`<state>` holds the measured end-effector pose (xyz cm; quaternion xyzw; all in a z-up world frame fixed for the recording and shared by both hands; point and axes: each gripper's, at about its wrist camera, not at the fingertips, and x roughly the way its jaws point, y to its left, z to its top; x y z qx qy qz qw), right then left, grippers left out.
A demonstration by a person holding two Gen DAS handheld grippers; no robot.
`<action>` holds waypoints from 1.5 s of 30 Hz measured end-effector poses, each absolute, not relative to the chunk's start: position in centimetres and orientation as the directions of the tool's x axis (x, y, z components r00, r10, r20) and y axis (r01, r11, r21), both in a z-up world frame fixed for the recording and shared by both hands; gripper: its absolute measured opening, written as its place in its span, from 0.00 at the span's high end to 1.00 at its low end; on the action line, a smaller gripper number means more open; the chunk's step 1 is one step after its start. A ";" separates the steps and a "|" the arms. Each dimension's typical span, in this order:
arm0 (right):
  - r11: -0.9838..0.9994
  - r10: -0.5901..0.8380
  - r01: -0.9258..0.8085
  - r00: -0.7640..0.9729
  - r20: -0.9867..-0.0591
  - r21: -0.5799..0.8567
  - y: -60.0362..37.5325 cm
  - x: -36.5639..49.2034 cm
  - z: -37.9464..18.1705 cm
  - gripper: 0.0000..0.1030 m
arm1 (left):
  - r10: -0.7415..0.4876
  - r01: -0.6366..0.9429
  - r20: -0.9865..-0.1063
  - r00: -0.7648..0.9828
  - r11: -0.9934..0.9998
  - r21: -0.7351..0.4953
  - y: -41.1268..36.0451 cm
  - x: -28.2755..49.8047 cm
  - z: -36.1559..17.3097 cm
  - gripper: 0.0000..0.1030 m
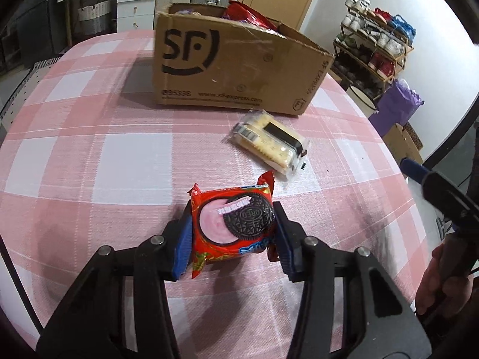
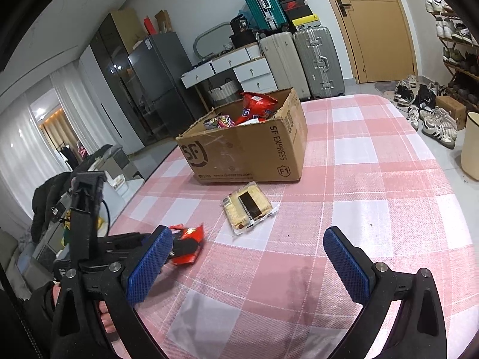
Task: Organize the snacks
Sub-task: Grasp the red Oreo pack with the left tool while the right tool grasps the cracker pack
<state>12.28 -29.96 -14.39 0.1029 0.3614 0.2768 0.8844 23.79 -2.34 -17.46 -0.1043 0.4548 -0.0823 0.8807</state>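
Right up close, our left gripper [image 1: 233, 230] has its blue pads [image 1: 183, 239] pressed against both sides of the red Oreo packet [image 1: 233, 224], clamped firmly on it, with the printed cookie face up and the crimped ends sticking out past the pads. We see the packet low over the pink-and-white checked tablecloth [image 1: 89, 155], though we cannot tell whether it touches the cloth or hangs just clear of it. Over on the other side, our right gripper [image 2: 248, 266] stands with its fingers spread wide apart, nothing between them, hovering above the cloth; from its camera the red packet [image 2: 187, 246] peeks out just behind the left-hand blue pad [image 2: 149, 266]. Moving outward, we find a clear-wrapped cracker sandwich pack [image 1: 271, 143] lying flat on the table, beyond the Oreo packet and just short of the box. Farther still sits the open SF Express cardboard box [image 1: 227, 65], near the table's far edge, and inside it we see red snack bags [image 2: 257, 106] and a smaller colourful packet [image 2: 220, 121] already piled. Beyond the table stand suitcases [image 2: 317, 59], a wooden door [image 2: 377, 27] and a shoe rack [image 1: 374, 42].
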 end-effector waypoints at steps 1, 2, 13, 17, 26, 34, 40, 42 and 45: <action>0.828 0.560 -0.416 0.581 -0.591 0.376 -29.6 12.4 -14.4 0.01 | -0.238 0.048 -0.780 0.579 0.965 -0.259 -2.0 23.7 -17.3 0.57; 0.829 0.558 -0.418 0.578 -0.596 0.371 -29.3 12.5 -14.5 0.01 | -0.235 0.046 -0.777 0.584 0.965 -0.258 -1.4 23.0 -17.1 0.57; 0.837 0.523 -0.456 0.508 -0.684 0.302 -25.0 16.4 -16.1 0.01 | -0.238 0.006 -0.753 0.614 0.955 -0.297 3.7 21.2 -16.4 0.57; 0.844 0.494 -0.472 0.495 -0.715 0.255 -23.4 18.7 -17.1 0.01 | -0.242 -0.010 -0.754 0.610 0.950 -0.313 5.0 21.2 -16.7 0.57; 0.816 0.400 -0.572 0.455 -0.795 0.083 -19.2 22.5 -19.1 0.01 | -0.249 -0.026 -0.757 0.605 0.943 -0.331 6.4 21.3 -17.3 0.57; 0.767 0.355 -0.642 0.406 -0.842 0.014 -16.4 24.2 -20.7 0.05 | -0.244 -0.040 -0.767 0.594 0.943 -0.332 6.8 21.4 -18.0 0.57; 0.767 0.356 -0.640 0.386 -0.851 0.031 -16.1 24.9 -21.0 0.15 | -0.246 -0.041 -0.767 0.593 0.942 -0.334 6.9 21.4 -18.1 0.57; 0.766 0.361 -0.642 0.386 -0.849 0.033 -16.2 24.9 -21.1 0.20 | -0.246 -0.042 -0.767 0.593 0.942 -0.334 6.9 21.3 -18.1 0.57; 0.758 0.369 -0.651 0.388 -0.845 0.032 -16.0 24.4 -20.9 0.37 | -0.241 -0.046 -0.767 0.594 0.942 -0.332 6.9 21.3 -18.0 0.57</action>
